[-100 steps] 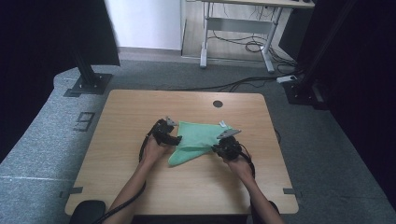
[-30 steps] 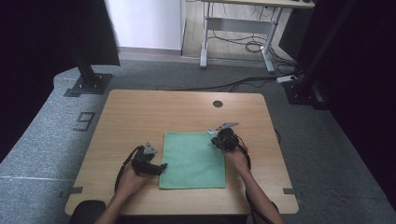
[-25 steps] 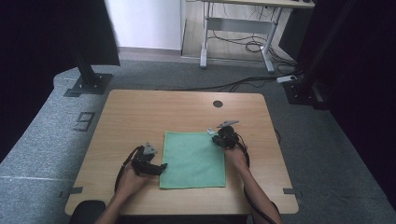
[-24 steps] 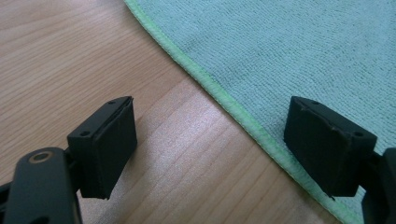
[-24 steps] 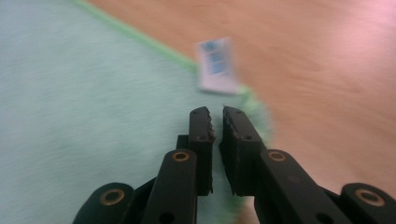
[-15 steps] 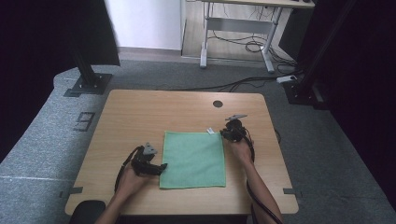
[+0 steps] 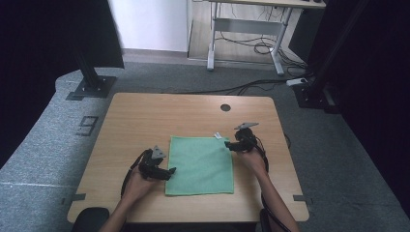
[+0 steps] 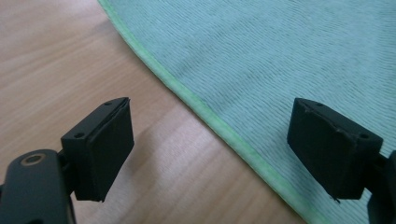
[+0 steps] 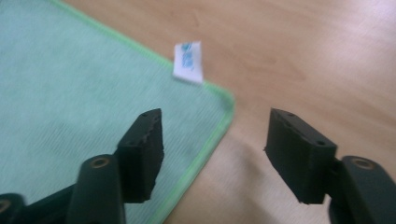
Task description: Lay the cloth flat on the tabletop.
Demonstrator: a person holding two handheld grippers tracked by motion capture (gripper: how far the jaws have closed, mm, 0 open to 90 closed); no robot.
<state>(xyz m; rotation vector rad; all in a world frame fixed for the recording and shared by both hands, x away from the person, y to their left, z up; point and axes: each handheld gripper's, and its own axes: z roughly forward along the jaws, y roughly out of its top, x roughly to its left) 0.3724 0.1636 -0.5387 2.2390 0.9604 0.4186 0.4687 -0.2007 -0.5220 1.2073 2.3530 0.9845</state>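
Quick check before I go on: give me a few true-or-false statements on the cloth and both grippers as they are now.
1. The green cloth lies flat and spread out on the table. True.
2. The right gripper is clamped on the cloth's corner. False: its jaws have just been opening and stand apart over the corner, pressing nothing.
3. The left gripper is open astride the cloth's edge. True.
4. The cloth's white tag sits at the corner near the left gripper. False: it is by the right gripper's corner.
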